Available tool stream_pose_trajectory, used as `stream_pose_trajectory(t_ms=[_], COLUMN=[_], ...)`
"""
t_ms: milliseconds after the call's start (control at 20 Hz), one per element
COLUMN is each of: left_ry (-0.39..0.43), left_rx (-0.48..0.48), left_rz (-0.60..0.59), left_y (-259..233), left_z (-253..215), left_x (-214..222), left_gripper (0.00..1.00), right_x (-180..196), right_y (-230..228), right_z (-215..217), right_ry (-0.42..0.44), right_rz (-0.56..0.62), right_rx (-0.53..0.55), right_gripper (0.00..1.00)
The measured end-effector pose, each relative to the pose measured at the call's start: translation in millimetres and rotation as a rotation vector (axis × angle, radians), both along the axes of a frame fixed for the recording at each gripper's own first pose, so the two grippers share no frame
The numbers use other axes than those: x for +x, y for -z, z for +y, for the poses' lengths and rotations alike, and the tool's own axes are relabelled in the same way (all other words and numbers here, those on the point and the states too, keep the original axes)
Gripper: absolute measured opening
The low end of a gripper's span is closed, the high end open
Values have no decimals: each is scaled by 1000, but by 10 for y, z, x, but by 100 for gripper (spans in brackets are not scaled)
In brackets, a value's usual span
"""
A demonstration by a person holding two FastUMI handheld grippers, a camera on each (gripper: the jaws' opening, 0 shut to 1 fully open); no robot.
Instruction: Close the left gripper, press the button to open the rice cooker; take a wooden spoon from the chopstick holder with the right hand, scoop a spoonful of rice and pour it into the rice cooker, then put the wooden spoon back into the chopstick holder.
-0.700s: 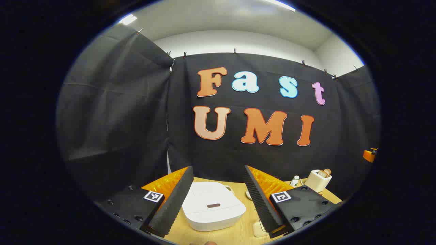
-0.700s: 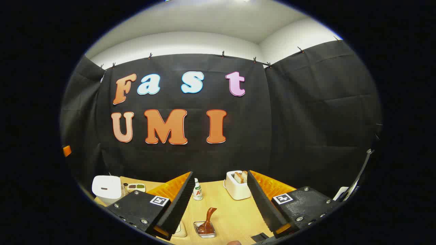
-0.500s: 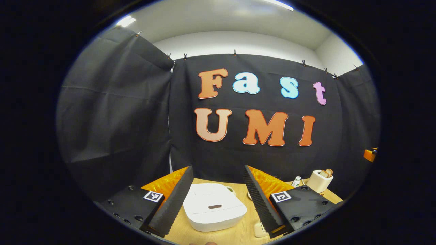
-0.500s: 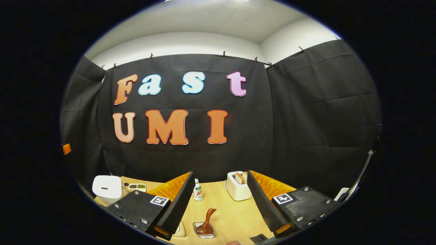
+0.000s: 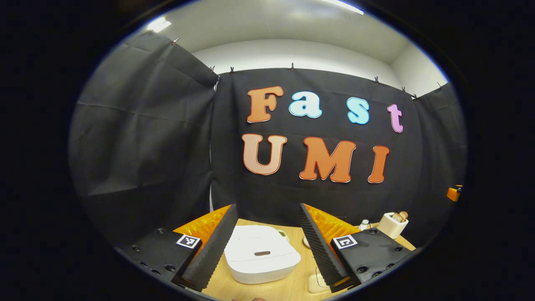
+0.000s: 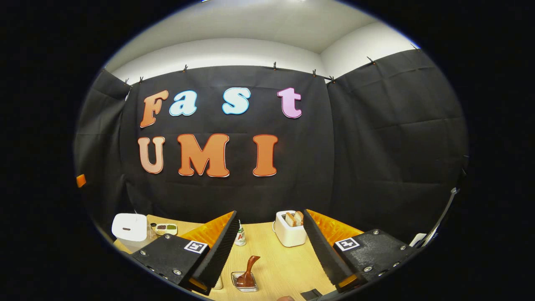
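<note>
The white rice cooker (image 5: 261, 255) sits shut on the wooden table, straight ahead between my left gripper's fingers, with its dark oval button (image 5: 262, 253) on the lid. My left gripper (image 5: 266, 207) is open and hovers in front of and above the cooker, touching nothing. In the right gripper view a brown wooden spoon (image 6: 248, 267) stands tilted in a small clear square holder (image 6: 244, 282) near the table's front. My right gripper (image 6: 269, 213) is open and empty above it. The rice cooker (image 6: 128, 227) appears far left there.
A white toaster (image 6: 290, 228) holding bread and a small bottle (image 6: 240, 236) stand at the back of the table (image 6: 284, 267). A little divided dish (image 6: 166, 228) lies beside the cooker. A cream object (image 5: 314, 284) lies under my left gripper's right finger. The toaster (image 5: 392, 224) stands far right.
Both views have drifted slightly: the toaster slid right in the left gripper view, and the spoon and holder slid down-left in the right gripper view. Both grippers stay open.
</note>
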State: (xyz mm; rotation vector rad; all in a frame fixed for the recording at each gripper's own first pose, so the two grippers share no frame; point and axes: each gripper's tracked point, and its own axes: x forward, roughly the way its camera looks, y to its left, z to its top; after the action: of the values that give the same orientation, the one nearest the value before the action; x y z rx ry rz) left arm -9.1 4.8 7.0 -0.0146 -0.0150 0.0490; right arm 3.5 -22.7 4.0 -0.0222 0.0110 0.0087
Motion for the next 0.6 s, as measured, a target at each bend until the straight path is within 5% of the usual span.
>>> stream_pose_trajectory(t_ms=[600], left_ry=[26], left_rx=[2], left_rz=[18], left_y=[9], left_z=[-13], left_x=[-42], left_gripper=[92], right_x=[-22], right_y=[24], right_z=[25], right_ry=[4], right_rz=[3], right_rx=[6], right_gripper=[95])
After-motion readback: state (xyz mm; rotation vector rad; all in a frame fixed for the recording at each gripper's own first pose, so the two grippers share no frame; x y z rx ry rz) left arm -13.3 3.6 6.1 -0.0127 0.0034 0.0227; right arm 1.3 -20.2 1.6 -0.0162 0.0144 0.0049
